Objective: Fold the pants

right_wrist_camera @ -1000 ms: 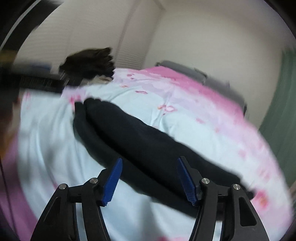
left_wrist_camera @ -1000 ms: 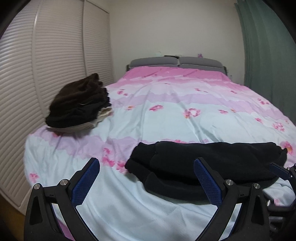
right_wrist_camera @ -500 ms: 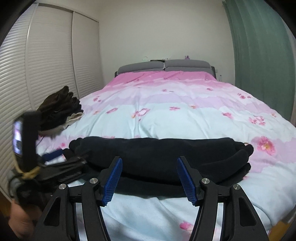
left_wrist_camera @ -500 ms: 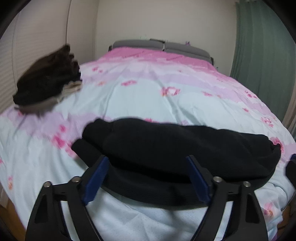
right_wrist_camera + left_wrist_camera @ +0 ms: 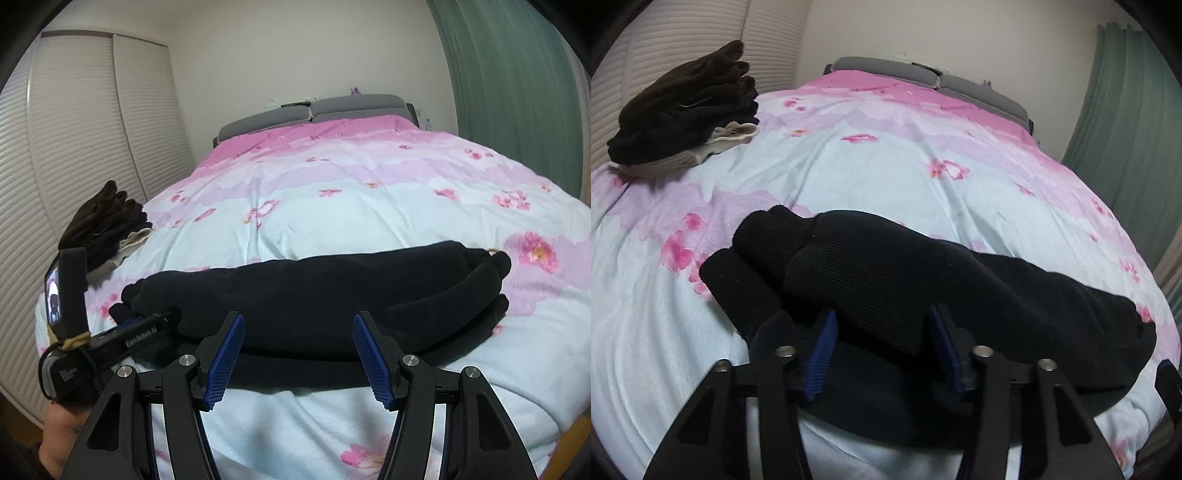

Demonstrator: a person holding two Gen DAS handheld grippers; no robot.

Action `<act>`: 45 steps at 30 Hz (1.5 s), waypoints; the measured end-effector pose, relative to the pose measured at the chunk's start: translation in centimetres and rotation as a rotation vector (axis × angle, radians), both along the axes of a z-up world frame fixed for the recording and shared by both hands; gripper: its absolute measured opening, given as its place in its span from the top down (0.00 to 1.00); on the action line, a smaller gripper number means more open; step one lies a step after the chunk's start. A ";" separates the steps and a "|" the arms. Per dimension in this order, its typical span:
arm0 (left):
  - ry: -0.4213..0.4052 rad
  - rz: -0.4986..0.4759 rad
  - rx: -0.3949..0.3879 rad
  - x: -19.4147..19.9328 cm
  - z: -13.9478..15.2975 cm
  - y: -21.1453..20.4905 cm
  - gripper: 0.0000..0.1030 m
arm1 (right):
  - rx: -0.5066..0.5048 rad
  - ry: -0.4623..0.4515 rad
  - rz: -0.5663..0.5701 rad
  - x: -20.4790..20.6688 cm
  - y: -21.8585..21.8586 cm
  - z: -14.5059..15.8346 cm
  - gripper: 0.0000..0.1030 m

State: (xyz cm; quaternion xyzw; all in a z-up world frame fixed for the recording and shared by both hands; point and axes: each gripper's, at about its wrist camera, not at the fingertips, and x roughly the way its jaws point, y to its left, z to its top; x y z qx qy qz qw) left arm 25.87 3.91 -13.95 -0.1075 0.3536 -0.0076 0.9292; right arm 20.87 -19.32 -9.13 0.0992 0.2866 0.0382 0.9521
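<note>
Black pants (image 5: 886, 273) lie folded lengthwise across the near part of the bed, also in the right wrist view (image 5: 332, 295). My left gripper (image 5: 882, 332) is open, its blue fingers astride the near edge of the pants close to their left end; fabric bulges between the fingers. In the right wrist view the left gripper (image 5: 162, 317) shows at the pants' left end. My right gripper (image 5: 298, 334) is open and empty, just short of the pants' near edge at the middle.
A pile of folded dark clothes (image 5: 683, 107) sits at the bed's left edge, also in the right wrist view (image 5: 107, 221). The flowered pink and pale blue duvet (image 5: 886, 158) covers the bed. Slatted closet doors (image 5: 74, 166) stand left, a green curtain (image 5: 517, 92) right.
My left gripper has moved forward and down onto the pants' left end, with fabric now between its fingers. My right gripper has swung to face the bed and come closer to the pants.
</note>
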 end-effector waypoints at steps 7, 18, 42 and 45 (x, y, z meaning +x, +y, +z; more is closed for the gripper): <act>-0.029 0.001 -0.005 -1.2 0.8 1.0 0.85 | -0.004 -0.012 0.003 -0.2 0.0 0.2 0.40; -0.098 0.020 0.035 -7.0 3.7 0.4 0.88 | -0.023 -0.057 0.039 -2.1 1.0 2.0 0.40; -0.059 0.125 0.155 -6.6 1.8 -1.1 0.45 | 0.058 0.116 -0.142 -0.6 -6.5 -2.4 0.40; -0.106 0.128 0.152 -7.3 2.9 -2.0 0.42 | 0.137 0.146 -0.213 -0.1 -8.9 -3.2 0.40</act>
